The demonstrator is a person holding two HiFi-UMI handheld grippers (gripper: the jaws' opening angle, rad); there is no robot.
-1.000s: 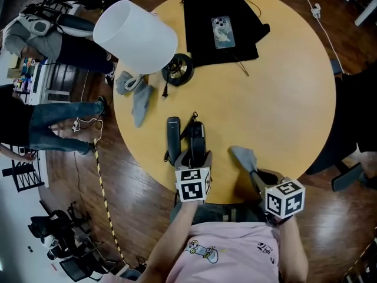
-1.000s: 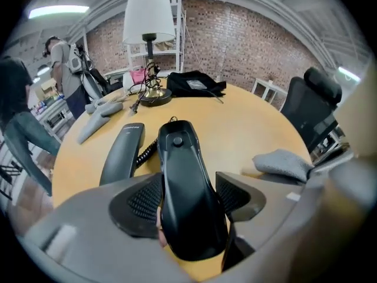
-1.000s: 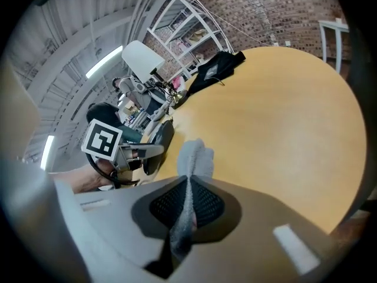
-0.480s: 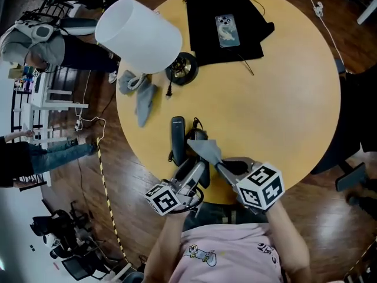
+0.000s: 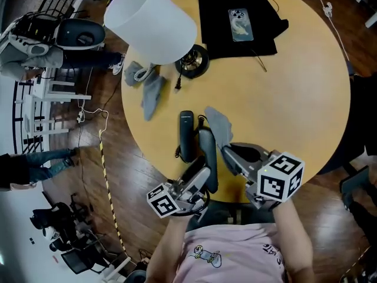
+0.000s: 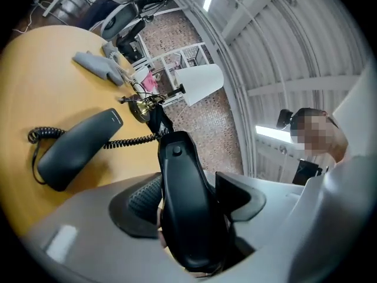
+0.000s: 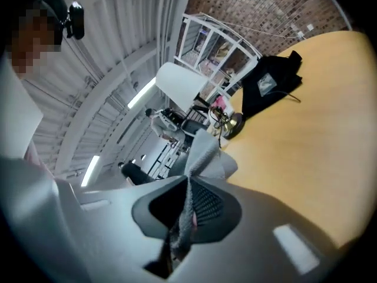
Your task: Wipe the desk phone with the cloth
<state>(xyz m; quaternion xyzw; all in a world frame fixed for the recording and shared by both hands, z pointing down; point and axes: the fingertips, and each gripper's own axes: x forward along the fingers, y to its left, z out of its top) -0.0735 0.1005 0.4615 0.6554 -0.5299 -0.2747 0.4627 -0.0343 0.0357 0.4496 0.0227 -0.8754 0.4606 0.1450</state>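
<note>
The desk phone is in two parts joined by a coiled cord. Its black handset [image 5: 186,135] [image 6: 76,146] lies on the round wooden table [image 5: 294,99]. The black base [image 5: 207,158] [image 6: 188,205] is raised off the table, tilted, with my left gripper [image 5: 203,171] [image 6: 186,196] shut on its lower end. My right gripper [image 5: 228,153] [image 7: 188,202] is shut on a grey cloth [image 5: 218,125] [image 7: 203,152]. The cloth's free end sits right at the far tip of the base; whether it touches I cannot tell.
A lamp with a white shade [image 5: 152,23] and dark foot [image 5: 192,61] stands at the table's far left. A second grey cloth [image 5: 152,93] lies beside it. A black fabric with a smartphone [image 5: 241,25] on it lies at the far edge. A person's legs [image 5: 88,59] are on the floor to the left.
My left gripper has rolled and lifted the phone base off the table. My right gripper has carried the cloth left and up, from the table's near right edge to the base.
</note>
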